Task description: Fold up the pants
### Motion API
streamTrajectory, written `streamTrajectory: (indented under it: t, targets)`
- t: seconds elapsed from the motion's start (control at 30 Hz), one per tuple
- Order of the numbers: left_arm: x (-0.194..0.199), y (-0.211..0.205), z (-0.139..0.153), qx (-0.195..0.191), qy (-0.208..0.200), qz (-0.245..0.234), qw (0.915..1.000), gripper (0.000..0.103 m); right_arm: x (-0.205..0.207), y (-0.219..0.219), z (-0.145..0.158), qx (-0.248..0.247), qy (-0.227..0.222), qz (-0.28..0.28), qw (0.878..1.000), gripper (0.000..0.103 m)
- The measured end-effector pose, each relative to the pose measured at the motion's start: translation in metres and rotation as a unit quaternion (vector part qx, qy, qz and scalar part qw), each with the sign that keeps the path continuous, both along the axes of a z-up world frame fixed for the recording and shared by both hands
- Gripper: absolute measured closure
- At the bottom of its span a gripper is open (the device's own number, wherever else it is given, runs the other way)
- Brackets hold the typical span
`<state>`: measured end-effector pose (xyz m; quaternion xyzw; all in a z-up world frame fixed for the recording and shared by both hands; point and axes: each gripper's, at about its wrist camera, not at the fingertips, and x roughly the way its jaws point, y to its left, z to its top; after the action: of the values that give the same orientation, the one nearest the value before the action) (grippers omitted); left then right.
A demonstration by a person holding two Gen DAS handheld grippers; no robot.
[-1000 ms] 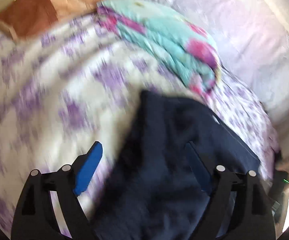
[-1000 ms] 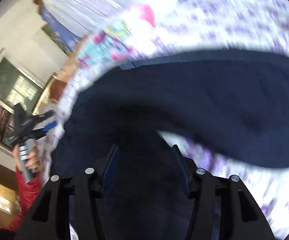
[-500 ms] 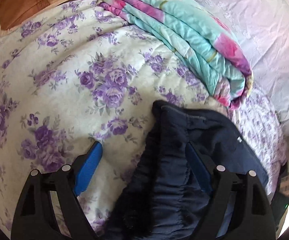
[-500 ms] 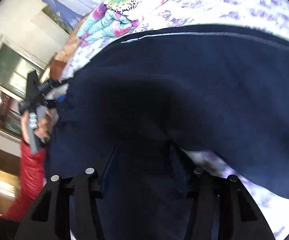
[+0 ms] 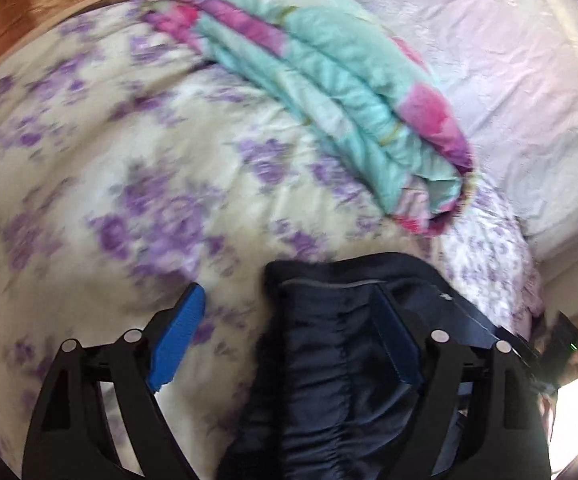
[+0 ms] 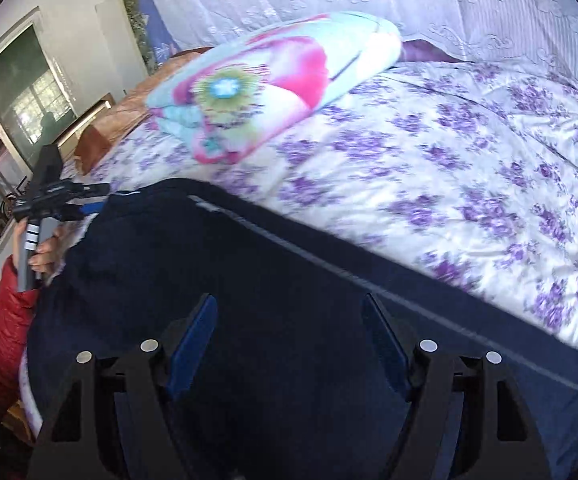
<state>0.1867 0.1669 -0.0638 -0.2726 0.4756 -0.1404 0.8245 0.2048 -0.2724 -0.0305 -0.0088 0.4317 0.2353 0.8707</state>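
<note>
Dark navy pants (image 6: 209, 248) lie spread across the purple-flowered bed sheet (image 6: 449, 160), a pale seam running along their far edge. My right gripper (image 6: 289, 304) hovers just over the fabric, its jaws opening, with no cloth pinched between the blue pads. In the left wrist view the gathered waistband of the pants (image 5: 329, 380) lies between the jaws of my left gripper (image 5: 289, 292), nearer the right pad. Those jaws are closing but stand wide, and the pads do not press the cloth. The right wrist view also shows the left gripper (image 6: 61, 200), held by a hand in a red sleeve.
A folded teal and pink quilt (image 5: 329, 100) (image 6: 269, 80) lies on the bed beyond the pants. White lace bedding (image 5: 489, 60) covers the far side. A wooden bed frame (image 5: 49, 0) and a window (image 6: 21, 100) lie beyond the bed's edge.
The right gripper's jaws have spread and let go of the pants, which now lie flat on the sheet; its view rolled and pulled back. The left gripper shifted along the waistband.
</note>
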Motion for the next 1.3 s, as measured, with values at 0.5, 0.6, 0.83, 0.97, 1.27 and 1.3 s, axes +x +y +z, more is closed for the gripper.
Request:
streamTrajectory:
  t: [0.5,0.6,0.83,0.97,1.27,1.3]
  targets:
    - [0.018,-0.001,-0.020,-0.052,-0.008,-0.044,0.9976,0.068,0.045,-0.016,-0.020,-0.096,-0.026,0.083,0.992,0.028]
    - [0.017,0.000,-0.019,-0.054,-0.015,-0.041,0.9976,0.075,0.056,-0.016,-0.032,-0.118,-0.013,0.094,0.988,0.030]
    - [0.011,-0.009,-0.006,-0.018,-0.037,-0.055,0.9976,0.076,0.058,-0.023,-0.047,-0.103,0.009,0.117,0.988,0.054]
    - [0.015,-0.007,-0.015,-0.025,-0.016,-0.053,0.9982,0.064,0.042,-0.016,-0.043,-0.113,-0.014,0.077,0.991,0.082]
    - [0.018,-0.018,-0.010,0.000,-0.033,-0.074,0.9967,0.078,0.034,-0.019,-0.029,-0.105,-0.018,0.037,0.994,0.093]
    - [0.017,-0.013,-0.009,-0.009,-0.036,-0.068,0.9970,0.082,0.033,-0.018,-0.027,-0.108,-0.019,0.035,0.993,0.093]
